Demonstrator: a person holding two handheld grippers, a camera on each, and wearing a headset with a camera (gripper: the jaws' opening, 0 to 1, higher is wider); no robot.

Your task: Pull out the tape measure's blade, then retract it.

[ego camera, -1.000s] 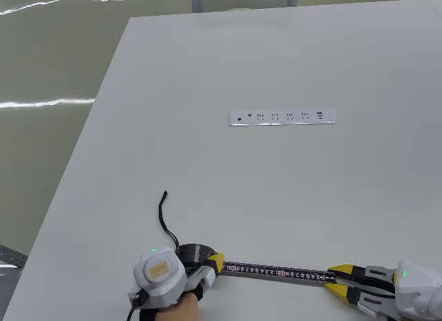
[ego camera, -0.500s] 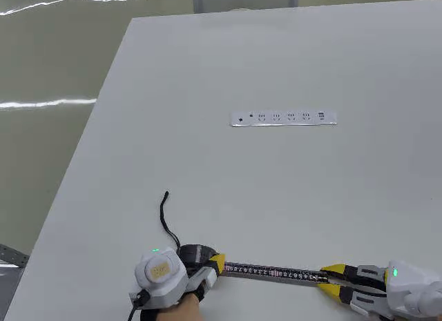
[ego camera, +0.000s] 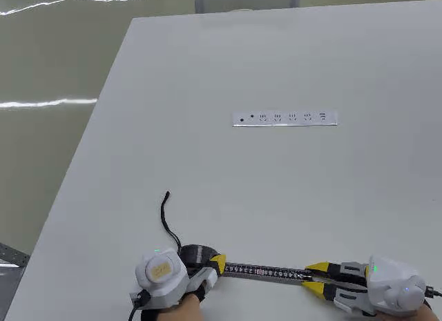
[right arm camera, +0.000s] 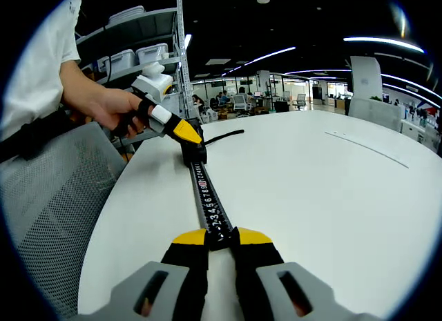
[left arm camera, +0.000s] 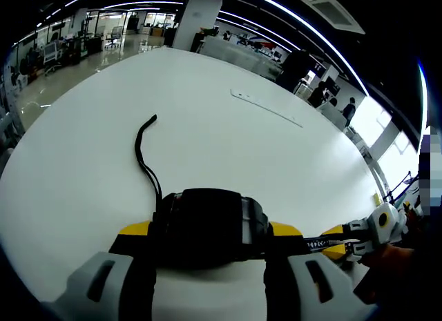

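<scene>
A black tape measure case (ego camera: 195, 256) (left arm camera: 207, 224) (right arm camera: 193, 152) lies near the white table's front edge, with my left gripper (ego camera: 210, 268) (left arm camera: 210, 231) shut on it. Its black wrist strap (ego camera: 166, 217) (left arm camera: 146, 159) trails away across the table. The blade (ego camera: 266, 272) (right arm camera: 209, 206) (left arm camera: 323, 244), printed with numbers, runs rightward from the case just above the table. My right gripper (ego camera: 311, 278) (right arm camera: 218, 241) is shut on the blade's free end.
A white power strip (ego camera: 284, 118) (left arm camera: 266, 106) (right arm camera: 366, 148) lies flat at mid-table, well beyond the tape. The table's left edge (ego camera: 76, 162) drops to a green floor. A grey mesh chair (right arm camera: 55, 217) stands by the table's near side.
My right gripper has moved left toward the case with the blade's end, so the exposed blade is shorter. The left gripper and case have stayed put.
</scene>
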